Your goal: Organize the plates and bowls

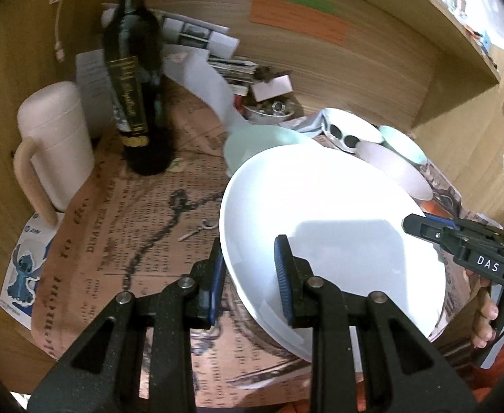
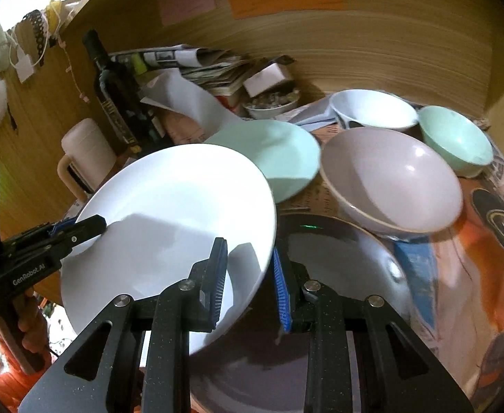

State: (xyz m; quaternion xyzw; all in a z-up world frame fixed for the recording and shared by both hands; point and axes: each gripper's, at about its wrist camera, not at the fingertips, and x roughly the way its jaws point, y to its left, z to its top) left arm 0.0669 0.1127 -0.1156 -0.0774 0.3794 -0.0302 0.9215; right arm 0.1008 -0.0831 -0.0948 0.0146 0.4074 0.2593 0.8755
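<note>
Both grippers hold a large white plate (image 1: 321, 213) (image 2: 183, 206) off the table, tilted, by opposite sides of its rim. My left gripper (image 1: 250, 258) is shut on the near-left rim, one pad above and one below. My right gripper (image 2: 248, 261) is shut on the plate's right rim, and it also shows at the right of the left wrist view (image 1: 413, 225). The left gripper (image 2: 93, 225) shows at the left of the right wrist view. Behind the plate lie a mint plate (image 2: 279, 151), a pale lilac bowl (image 2: 389, 179), a white bowl (image 2: 372, 110) and a mint bowl (image 2: 455, 137).
A grey plate (image 2: 341, 261) lies beneath the lifted plate. A dark wine bottle (image 1: 131, 69) and a pink lidded mug (image 1: 55, 137) stand at the left on a newsprint cloth (image 1: 114, 247). Papers and a small dish of oddments (image 2: 269, 105) crowd the back wall.
</note>
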